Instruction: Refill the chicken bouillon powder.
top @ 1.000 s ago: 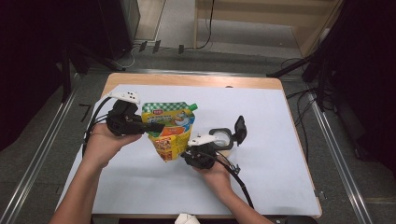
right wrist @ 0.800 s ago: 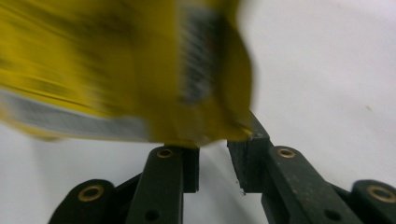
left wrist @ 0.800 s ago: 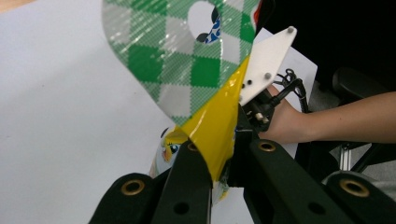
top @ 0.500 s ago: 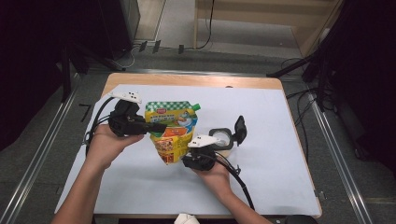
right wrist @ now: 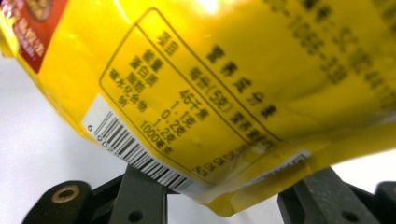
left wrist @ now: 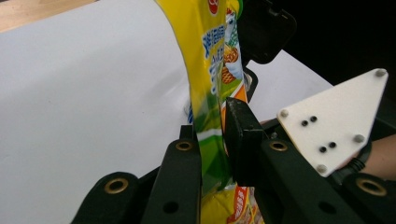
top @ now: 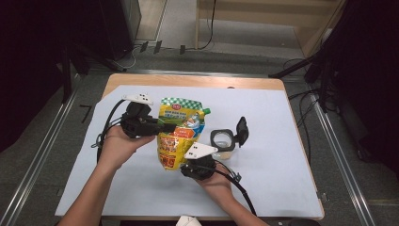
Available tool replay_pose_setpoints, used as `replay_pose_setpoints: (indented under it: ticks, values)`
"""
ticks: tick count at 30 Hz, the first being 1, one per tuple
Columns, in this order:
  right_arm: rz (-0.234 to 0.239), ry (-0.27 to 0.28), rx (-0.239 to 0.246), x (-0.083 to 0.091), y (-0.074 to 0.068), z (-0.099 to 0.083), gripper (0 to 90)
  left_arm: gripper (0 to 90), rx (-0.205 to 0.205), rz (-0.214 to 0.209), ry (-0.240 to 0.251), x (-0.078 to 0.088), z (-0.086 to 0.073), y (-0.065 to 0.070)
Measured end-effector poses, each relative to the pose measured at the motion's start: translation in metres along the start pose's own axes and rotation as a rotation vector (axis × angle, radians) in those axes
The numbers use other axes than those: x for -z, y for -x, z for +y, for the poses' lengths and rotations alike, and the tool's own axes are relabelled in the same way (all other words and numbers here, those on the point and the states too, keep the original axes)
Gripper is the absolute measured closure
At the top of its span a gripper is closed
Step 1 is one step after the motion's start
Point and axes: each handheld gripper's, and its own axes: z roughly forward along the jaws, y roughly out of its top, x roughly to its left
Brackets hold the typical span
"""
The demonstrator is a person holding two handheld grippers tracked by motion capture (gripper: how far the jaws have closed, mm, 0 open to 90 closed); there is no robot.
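- Left gripper [top: 165,127] is clenched on the yellow pouch [top: 181,134], held mid-tabletop
- Right gripper [top: 188,162] under its bottom edge; grip unclear
- Likely next: steady the pouch toward the open jar [top: 222,140]

So the pouch [top: 181,134] is a yellow spouted refill pack with a green checkered top band, a red-orange patch lower down, and a green cap at its upper right corner. It's being held up off the white sheet, standing roughly upright, sitting between the two grippers. The left gripper [top: 165,127] is pinching its left side edge, with the film sandwiched between the black jaws in the left gripper view [left wrist: 211,140]. The pouch's bottom seam is hanging just above the right gripper [top: 188,162], and its back panel [right wrist: 224,93] is showing a barcode and a nutrition table there.
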Motion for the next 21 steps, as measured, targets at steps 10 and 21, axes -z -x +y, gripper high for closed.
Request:
replay_pose_setpoints:
  ticks: [10,21]
  values:
    - [0.047,0.018,-0.030,0.010,-0.005,0.002,63.9,78.6,-0.020,-0.003,0.023,-0.015,0.003,0.006]
    - [0.083,0.029,-0.065,0.015,-0.009,0.003,64.0,75.0,-0.053,0.013,0.026,-0.027,0.006,0.013]
